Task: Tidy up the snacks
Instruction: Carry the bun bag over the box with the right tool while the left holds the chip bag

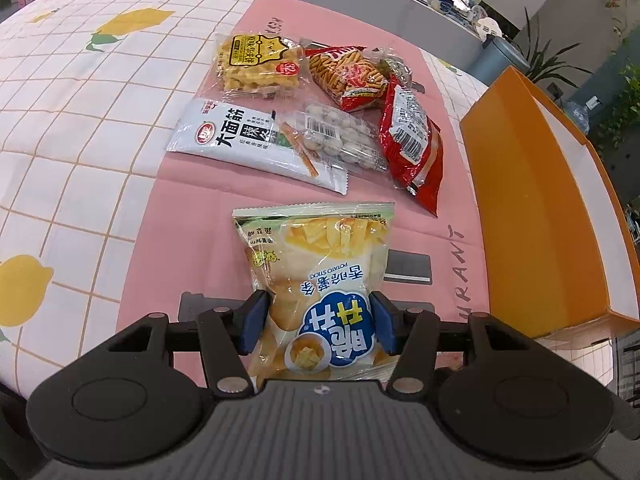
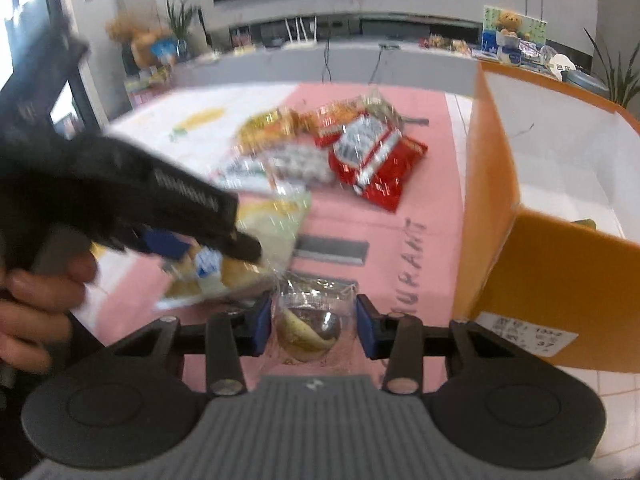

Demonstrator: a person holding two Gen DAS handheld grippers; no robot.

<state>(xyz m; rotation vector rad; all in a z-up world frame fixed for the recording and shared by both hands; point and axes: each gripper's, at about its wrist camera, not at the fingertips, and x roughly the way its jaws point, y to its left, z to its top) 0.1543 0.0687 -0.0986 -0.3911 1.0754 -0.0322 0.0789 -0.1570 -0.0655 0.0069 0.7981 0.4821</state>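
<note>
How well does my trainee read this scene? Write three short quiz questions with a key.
1. True or false: the left gripper grips the potato sticks bag.
2. What sits between the right gripper's fingers? A bottle; B clear-wrapped pastry; C spoon.
3. Fill in: in the left wrist view, the orange box stands to the ___ of the snack pile.
Key: 1 true; 2 B; 3 right.

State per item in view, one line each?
Left gripper: shut on potato sticks bag.
Right gripper: clear pastry pack between its pads; contact unclear.
Orange box: open, on the table's right side.
Red bag: flat on pink mat, barcode up.
White pack: flat, label up.
Fish ball pack: flat, sealed.
</note>
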